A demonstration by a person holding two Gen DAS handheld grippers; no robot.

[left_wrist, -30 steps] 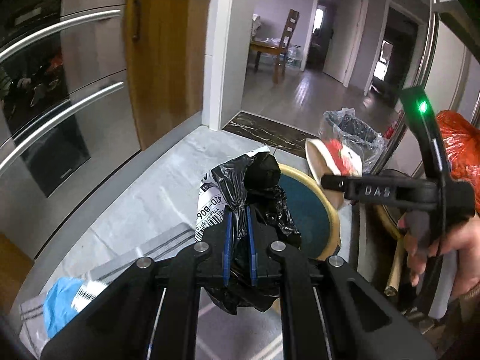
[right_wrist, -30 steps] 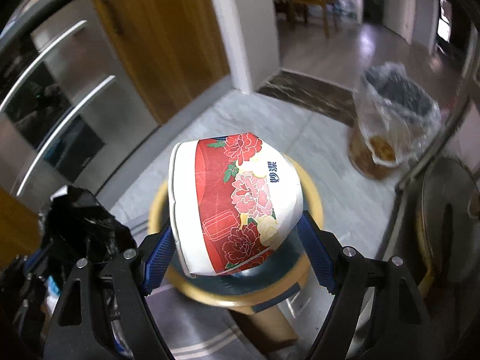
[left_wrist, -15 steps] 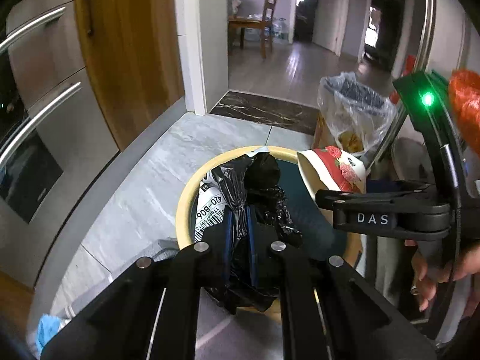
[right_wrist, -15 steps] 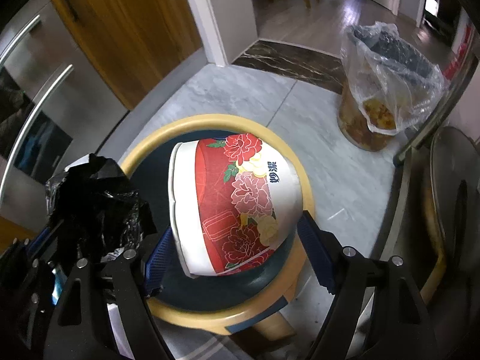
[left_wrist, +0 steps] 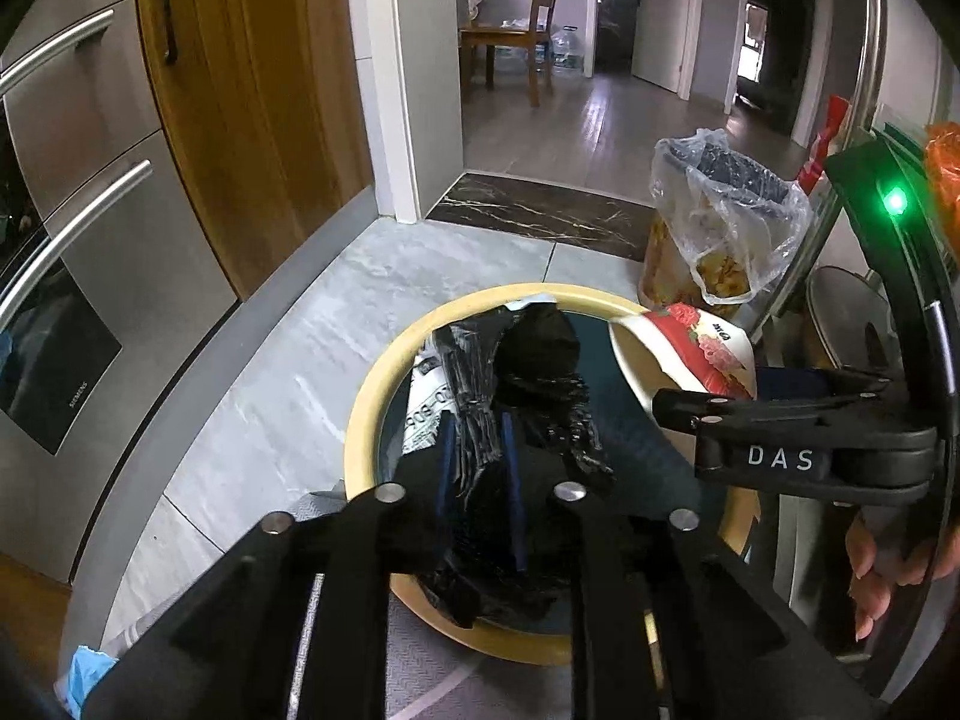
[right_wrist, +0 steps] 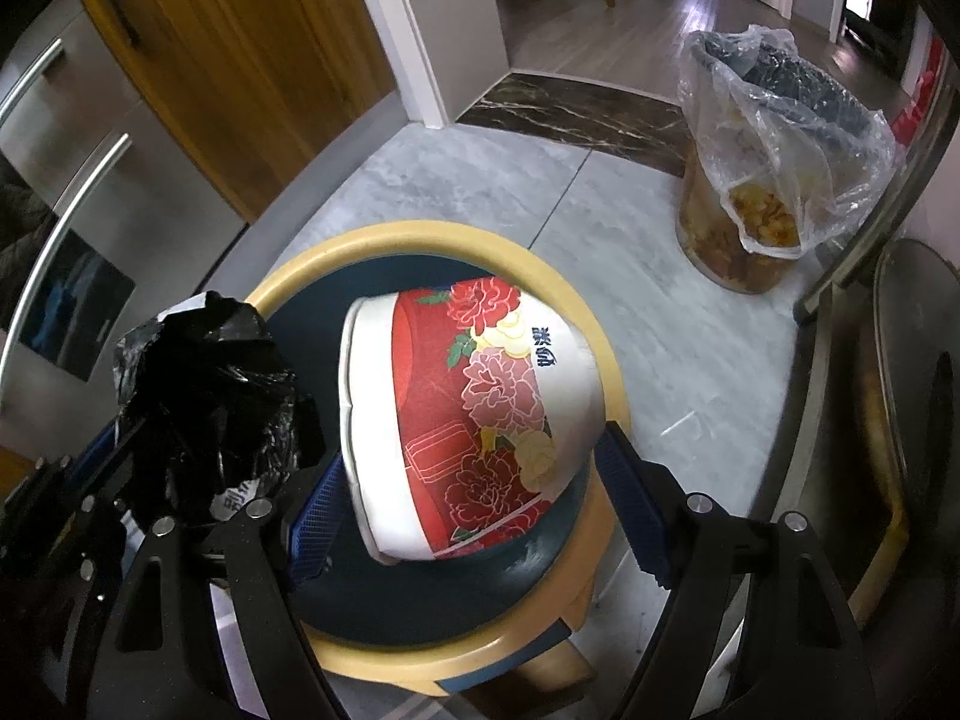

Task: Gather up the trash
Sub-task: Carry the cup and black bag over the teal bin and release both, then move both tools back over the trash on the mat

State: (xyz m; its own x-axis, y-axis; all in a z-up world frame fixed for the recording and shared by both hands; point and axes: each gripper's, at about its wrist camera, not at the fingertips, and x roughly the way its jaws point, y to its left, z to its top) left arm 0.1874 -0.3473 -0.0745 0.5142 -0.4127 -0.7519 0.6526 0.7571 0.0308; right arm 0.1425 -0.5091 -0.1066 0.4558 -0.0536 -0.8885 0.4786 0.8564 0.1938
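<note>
A grey tiled kitchen floor (right_wrist: pixel 606 192) was seen, with a round stool (right_wrist: pixel 456 240) on it and a lined bin (right_wrist: pixel 774 138) well beyond. Above the stool, a crumpled black bag (left_wrist: pixel 528 384) was clamped in the left hand-held gripper (left_wrist: pixel 477 468), its pads pressed close together. Beside it, a floral paper bowl (right_wrist: pixel 480 414), tipped on its side, was gripped between the spread fingers of the right hand-held gripper (right_wrist: pixel 474 486)

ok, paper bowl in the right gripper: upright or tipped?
Tipped. The paper bowl lies on its side in the right gripper, rim facing left, base right.
</note>
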